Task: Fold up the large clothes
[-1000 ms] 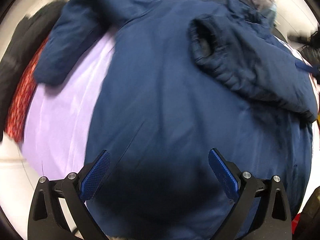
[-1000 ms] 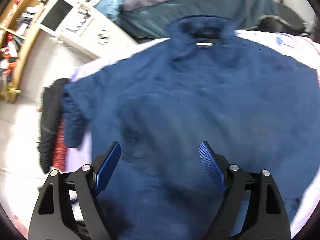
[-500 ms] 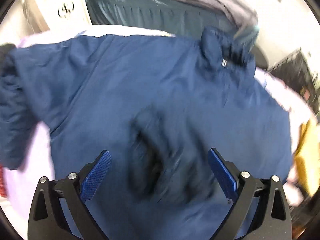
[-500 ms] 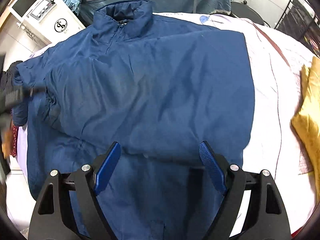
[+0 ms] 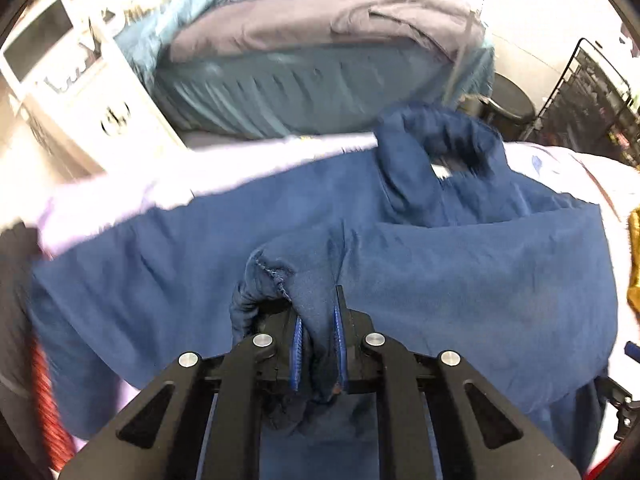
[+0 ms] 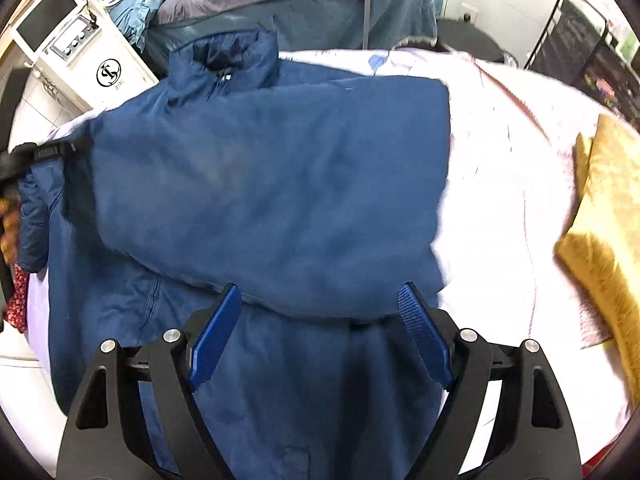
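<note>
**Item: navy jacket, fold in progress — left sleeve now gripped**

- Navy jacket (image 6: 260, 184): lies collar-away across the lilac-sheeted bed (image 6: 500, 152); its right side is already folded over the body.
- Left gripper (image 5: 316, 344): fingers, wide apart half a second ago, now narrow and pinching the sleeve cuff (image 5: 276, 272), lifted over the jacket's middle.
- Right gripper (image 6: 320, 336): fingers wide, holding nothing, above the lower body.
- Yellow cushion (image 6: 600, 216): right, apart from the jacket.
- Assessment: with the grasp made, the sleeve can likely be carried across; hem fold still outstanding.
</note>
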`<action>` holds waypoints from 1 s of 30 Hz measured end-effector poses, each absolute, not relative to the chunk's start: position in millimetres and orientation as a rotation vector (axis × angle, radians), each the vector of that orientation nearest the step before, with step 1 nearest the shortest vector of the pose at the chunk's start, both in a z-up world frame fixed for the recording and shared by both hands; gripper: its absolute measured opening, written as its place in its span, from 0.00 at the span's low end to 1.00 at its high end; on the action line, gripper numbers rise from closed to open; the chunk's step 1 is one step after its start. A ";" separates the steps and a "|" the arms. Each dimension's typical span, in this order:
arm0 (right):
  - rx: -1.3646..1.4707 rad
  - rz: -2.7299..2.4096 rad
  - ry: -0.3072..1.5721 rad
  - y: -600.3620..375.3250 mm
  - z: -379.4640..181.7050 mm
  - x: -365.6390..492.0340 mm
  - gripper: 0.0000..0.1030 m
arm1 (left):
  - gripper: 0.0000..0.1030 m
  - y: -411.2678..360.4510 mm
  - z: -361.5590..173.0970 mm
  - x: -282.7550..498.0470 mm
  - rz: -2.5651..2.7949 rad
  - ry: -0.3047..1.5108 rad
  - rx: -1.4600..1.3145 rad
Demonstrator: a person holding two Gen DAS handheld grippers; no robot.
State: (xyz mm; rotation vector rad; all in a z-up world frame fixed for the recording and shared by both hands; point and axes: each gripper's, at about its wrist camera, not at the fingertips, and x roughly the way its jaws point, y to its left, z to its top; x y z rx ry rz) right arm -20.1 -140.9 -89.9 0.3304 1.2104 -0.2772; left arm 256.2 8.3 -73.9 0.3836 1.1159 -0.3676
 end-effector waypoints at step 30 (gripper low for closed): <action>0.059 -0.305 1.366 -127.3 -177.0 19.3 0.94 | 0.91 101.1 -165.0 178.0 -0.121 1.386 0.238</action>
